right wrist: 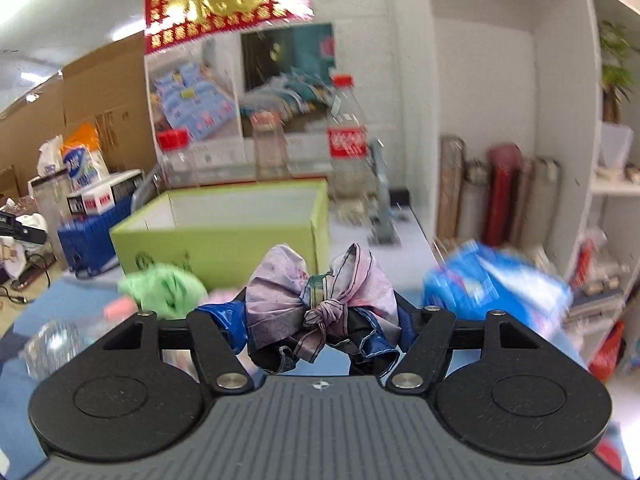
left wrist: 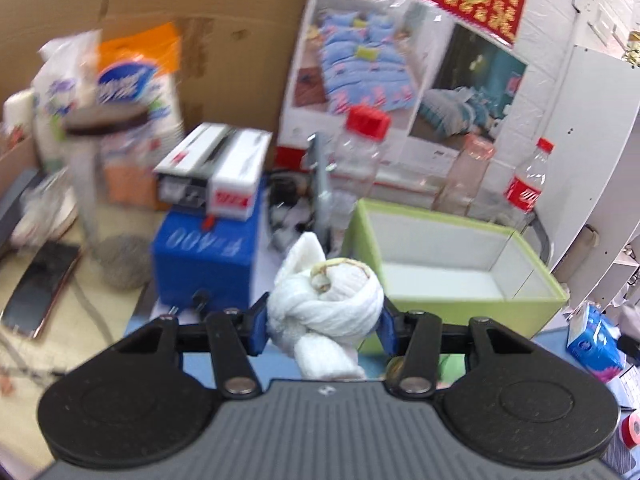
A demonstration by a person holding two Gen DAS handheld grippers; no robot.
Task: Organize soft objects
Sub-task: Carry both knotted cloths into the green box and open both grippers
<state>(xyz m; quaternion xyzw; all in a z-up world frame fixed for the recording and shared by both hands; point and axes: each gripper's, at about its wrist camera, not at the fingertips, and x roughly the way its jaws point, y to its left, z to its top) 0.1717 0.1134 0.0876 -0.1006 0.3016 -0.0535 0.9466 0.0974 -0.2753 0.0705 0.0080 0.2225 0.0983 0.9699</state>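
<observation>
My left gripper is shut on a knotted white towel and holds it above the blue table, just left of the open green box. My right gripper is shut on a knotted pink, grey and dark blue cloth, held in front of the same green box. The box has a white inside with nothing showing in it. A green cloth lies on the table at the box's front left corner.
A blue machine with a white carton on top stands left of the box. Plastic bottles stand behind it by the wall. A blue tissue pack lies to the right. A phone and cables lie far left.
</observation>
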